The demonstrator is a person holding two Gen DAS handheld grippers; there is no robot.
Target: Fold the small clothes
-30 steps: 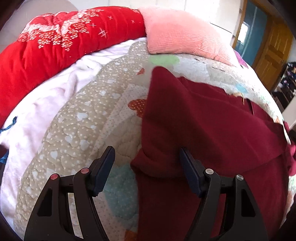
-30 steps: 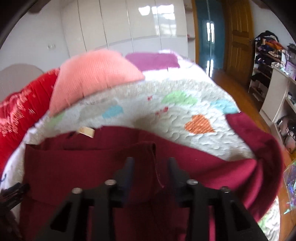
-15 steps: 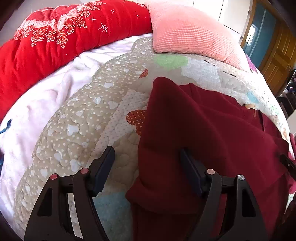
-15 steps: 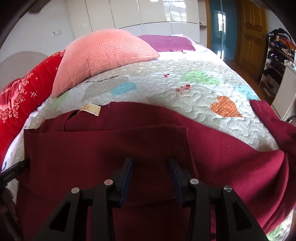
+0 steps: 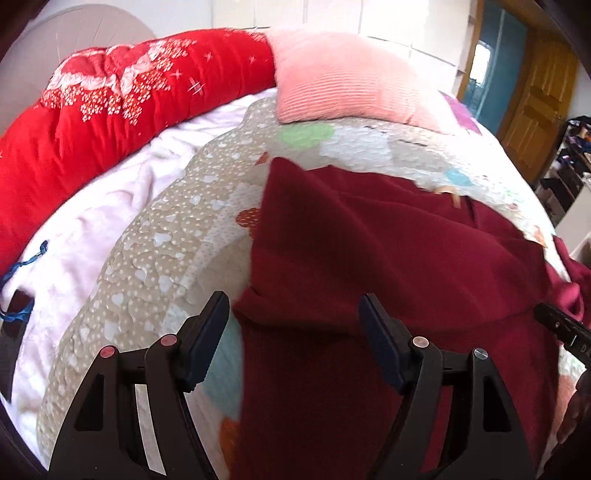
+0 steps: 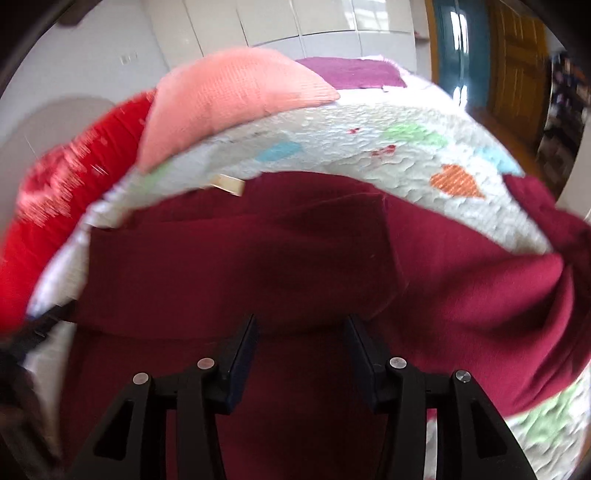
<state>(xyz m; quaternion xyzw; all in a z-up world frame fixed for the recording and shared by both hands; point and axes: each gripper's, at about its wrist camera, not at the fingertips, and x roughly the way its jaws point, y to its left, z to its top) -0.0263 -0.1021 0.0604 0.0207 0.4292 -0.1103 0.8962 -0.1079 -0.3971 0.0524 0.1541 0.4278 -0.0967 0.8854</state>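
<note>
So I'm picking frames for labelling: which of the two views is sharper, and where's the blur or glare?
Left wrist view: sharper, quilt stitching readable, maroon garment folds clear, fisheye bending at the rim. Right wrist view: motion-smeared, worst on the red blanket and pink pillow; glare on the white wardrobe doors.

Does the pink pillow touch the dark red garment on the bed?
Apart. In the left wrist view, patterned quilt shows between the pink pillow and the dark red garment.
</note>
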